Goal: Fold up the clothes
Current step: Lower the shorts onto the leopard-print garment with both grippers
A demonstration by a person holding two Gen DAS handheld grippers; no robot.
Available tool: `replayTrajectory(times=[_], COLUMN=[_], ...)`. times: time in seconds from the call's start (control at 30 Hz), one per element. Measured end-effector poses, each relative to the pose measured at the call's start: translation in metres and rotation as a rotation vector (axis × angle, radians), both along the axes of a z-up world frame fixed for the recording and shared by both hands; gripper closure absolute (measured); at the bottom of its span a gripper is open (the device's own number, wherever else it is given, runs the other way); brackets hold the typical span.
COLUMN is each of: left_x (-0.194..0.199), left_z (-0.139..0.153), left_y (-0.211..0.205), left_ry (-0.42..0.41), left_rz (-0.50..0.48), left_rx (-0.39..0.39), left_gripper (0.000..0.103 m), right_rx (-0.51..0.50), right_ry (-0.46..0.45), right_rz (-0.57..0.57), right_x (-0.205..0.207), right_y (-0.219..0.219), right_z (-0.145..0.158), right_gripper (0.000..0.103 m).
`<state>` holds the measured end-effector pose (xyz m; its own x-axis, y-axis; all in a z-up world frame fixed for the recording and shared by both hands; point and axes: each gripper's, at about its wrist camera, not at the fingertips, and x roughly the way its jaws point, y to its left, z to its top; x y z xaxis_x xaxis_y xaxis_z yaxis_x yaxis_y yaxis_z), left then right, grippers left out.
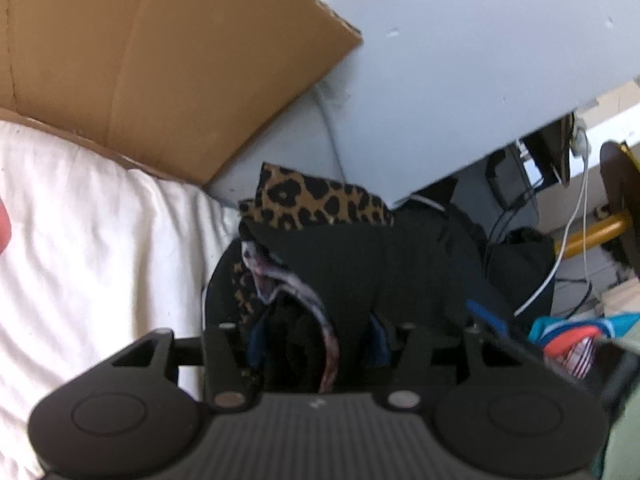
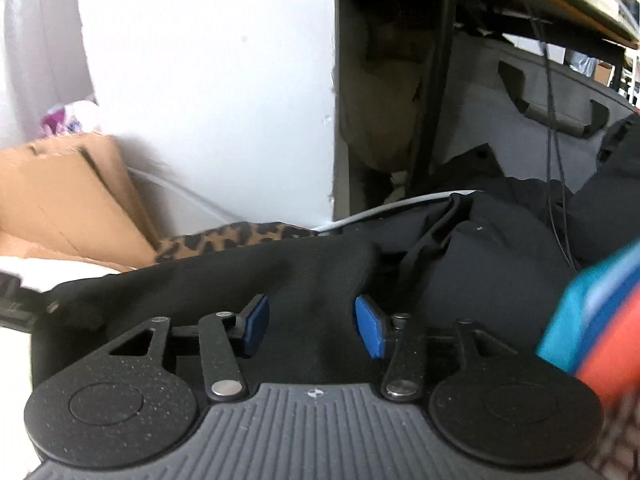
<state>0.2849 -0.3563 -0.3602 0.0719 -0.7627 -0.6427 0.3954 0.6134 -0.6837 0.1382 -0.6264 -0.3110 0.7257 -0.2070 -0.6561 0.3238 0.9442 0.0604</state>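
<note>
- Black garment [image 1: 340, 264] lies bunched between the left gripper's [image 1: 316, 340] blue-padded fingers [image 1: 378, 338], which stand apart with the cloth filling the gap; whether they press on it cannot be told.
- In the left wrist view the garment rises from the gripper toward a leopard-print cloth [image 1: 316, 200], which lies just behind it and touches it.
- A pale patterned strip [image 1: 320, 320] of fabric curls through the black folds between the fingers.
- To the left lies a white sheet [image 1: 100, 240], with a cardboard box [image 1: 160, 60] standing beyond it against a grey wall [image 1: 460, 60].
- To the right, cables [image 1: 568, 240] hang near dark clutter, and a bright blue and orange cloth [image 1: 568, 336] sits at the edge.
- In the right wrist view the right gripper [image 2: 312, 326] has its blue pads [image 2: 370, 326] set moderately wide, with a fold of the same black garment [image 2: 320, 272] running between them; the grip cannot be judged.
- Behind it show the leopard cloth [image 2: 240, 238], the box [image 2: 68, 200], a white wall [image 2: 220, 80] and a grey case [image 2: 520, 140] under a desk.
</note>
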Motion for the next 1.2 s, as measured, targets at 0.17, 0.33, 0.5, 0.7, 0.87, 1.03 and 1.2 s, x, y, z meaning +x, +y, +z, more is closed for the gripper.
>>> replayTrajectory(times=[0.17,0.33,0.5,0.7,0.87,1.03,1.2], left_x=[0.013,0.023,0.037,0.050,0.051,0.044,0.030], left_z=[-0.013,-0.018,-0.014,0.009,0.023,0.035,0.052], left_y=[-0.009,-0.010,-0.010,-0.012,-0.014,-0.007,0.009], left_ry=[0.070,0.091,0.111,0.041,-0.097,-0.201,-0.234], left_rz=[0.008,0.031,0.081,0.112,0.084,0.069,0.052], left_rx=[-0.020,-0.064,-0.098,-0.109,-0.016,0.067,0.061], left_gripper=[0.050,0.061,0.077,0.097,0.095,0.079,0.069], right_rx=[0.026,0.063,0.129,0.164,0.142,0.150,0.113], right_ry=[-0.046,-0.021,-0.014,-0.031,-0.030,-0.044,-0.057], right_rz=[0.015,0.017,-0.013,-0.009,-0.035,-0.081,-0.102], right_x=[-0.028,-0.047,-0.057,-0.064,-0.066,-0.068,-0.071], right_y=[0.021,0.038,0.049,0.068,0.066,0.056,0.047], right_z=[0.002,-0.017,-0.037,-0.045,-0.049,-0.050,-0.048], right_gripper=[0.048,0.048,0.048,0.048,0.048,0.048,0.048])
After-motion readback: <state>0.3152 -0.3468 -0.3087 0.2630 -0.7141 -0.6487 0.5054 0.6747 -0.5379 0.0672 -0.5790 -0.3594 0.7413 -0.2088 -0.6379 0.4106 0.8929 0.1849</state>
